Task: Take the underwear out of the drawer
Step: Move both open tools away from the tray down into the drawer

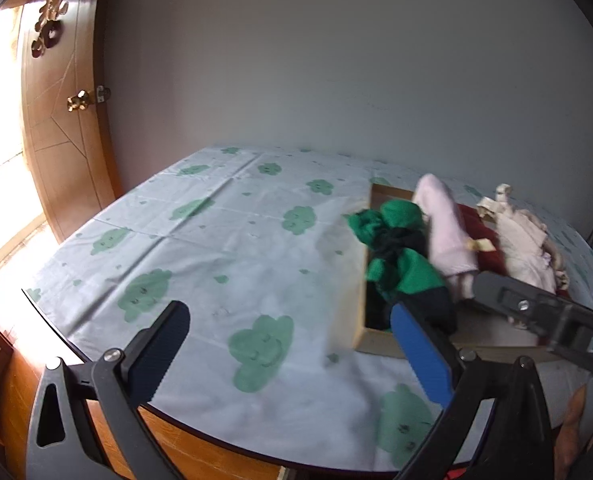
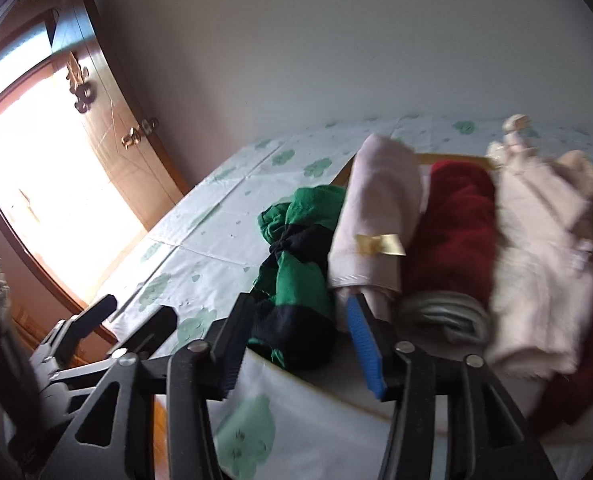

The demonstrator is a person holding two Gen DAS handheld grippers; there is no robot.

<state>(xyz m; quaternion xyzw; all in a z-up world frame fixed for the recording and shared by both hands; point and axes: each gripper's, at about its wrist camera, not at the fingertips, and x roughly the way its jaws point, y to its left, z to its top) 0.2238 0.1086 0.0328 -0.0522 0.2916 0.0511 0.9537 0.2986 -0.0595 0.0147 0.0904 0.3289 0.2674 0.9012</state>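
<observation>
Green-black underwear (image 2: 296, 264) lies bunched at drawer (image 1: 362, 304) left edge, spilling onto tabletop (image 1: 236, 248). Right tongs (image 2: 296, 344) spread, straddling near end, not pinching. Left tongs (image 1: 292, 344) spread, empty. Advice: close on thick fold, lift clear of pink roll (image 2: 376, 224).

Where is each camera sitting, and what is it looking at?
Left wrist: it sits on the left gripper, looking across the cloud-print tablecloth to the wall; its own open fingers show.
Right wrist: it sits on the right gripper, looking at clothes in the drawer; its own open fingers show.
Shared: both see the green and black underwear, the pink roll and the wooden door.
</observation>
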